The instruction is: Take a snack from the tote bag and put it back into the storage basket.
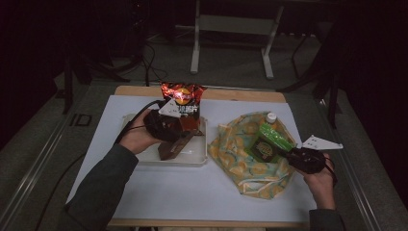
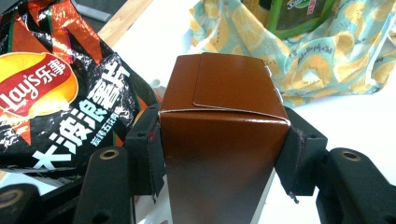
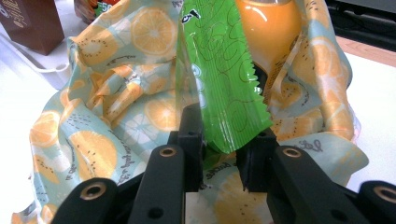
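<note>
The white-topped desk (image 1: 159, 187) is carrying a shallow white plastic tray (image 1: 192, 158) and, near it, a fruit-printed cloth bag (image 1: 235, 163) holding a green snack packet (image 1: 269, 142) and an orange juice bottle (image 3: 268, 28). A red-and-black crisp bag (image 1: 183, 96) is standing at the tray's far edge. The left gripper (image 2: 219, 154) is clamping its fingers on a glossy brown carton (image 2: 224, 140) over the tray. The right gripper (image 3: 219, 154) is holding the bag's near rim, fingers narrowed around it beside the packet's lower edge.
</note>
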Motion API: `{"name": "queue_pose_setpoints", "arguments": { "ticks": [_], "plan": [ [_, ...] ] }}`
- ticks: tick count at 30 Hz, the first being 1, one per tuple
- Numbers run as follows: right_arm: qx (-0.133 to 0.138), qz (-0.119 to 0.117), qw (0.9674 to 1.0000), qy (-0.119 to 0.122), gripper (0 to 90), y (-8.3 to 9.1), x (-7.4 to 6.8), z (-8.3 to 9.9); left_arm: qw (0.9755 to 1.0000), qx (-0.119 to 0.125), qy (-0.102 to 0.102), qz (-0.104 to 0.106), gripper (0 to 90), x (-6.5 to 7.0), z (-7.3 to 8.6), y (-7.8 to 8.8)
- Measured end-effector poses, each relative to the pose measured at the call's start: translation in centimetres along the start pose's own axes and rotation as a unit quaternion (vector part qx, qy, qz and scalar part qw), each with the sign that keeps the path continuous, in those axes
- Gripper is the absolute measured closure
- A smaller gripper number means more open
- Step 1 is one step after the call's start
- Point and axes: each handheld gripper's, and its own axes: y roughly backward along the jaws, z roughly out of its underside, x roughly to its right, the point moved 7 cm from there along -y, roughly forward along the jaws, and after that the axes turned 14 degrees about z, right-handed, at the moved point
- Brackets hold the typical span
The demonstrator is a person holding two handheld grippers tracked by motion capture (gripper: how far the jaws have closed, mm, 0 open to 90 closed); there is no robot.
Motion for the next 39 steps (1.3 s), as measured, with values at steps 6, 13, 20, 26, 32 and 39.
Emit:
{"name": "queue_pose_setpoints", "arguments": {
  "ticks": [6,13,20,26,32,39],
  "plan": [
    [0.000,0.000,1.0000,0.000,73.7,0.0,0.0,0.0,1.0000,0.003,-0.005,-0.001,42.0,0.2,-0.2,-0.4],
    [0.000,0.000,1.0000,0.001,73.7,0.0,-0.1,0.0,0.9999,0.014,-0.008,0.005,41.3,0.3,-0.6,-1.3],
    [-0.001,0.000,1.0000,0.002,73.8,0.0,-0.1,0.0,0.9995,0.027,-0.007,0.015,40.0,0.5,-1.2,-3.1],
    [-0.001,0.000,1.0000,0.000,73.8,0.1,0.0,0.0,0.9992,0.022,-0.009,0.033,38.5,0.8,-1.4,-4.8],
    [0.000,0.000,1.0000,0.002,73.8,0.1,0.0,0.0,0.9991,-0.005,-0.006,0.043,38.5,0.9,-0.9,-6.0],
    [0.000,0.000,1.0000,0.001,73.8,0.1,0.0,0.1,0.9988,-0.014,-0.002,0.048,37.2,0.9,0.3,-6.8]
  ]
}}
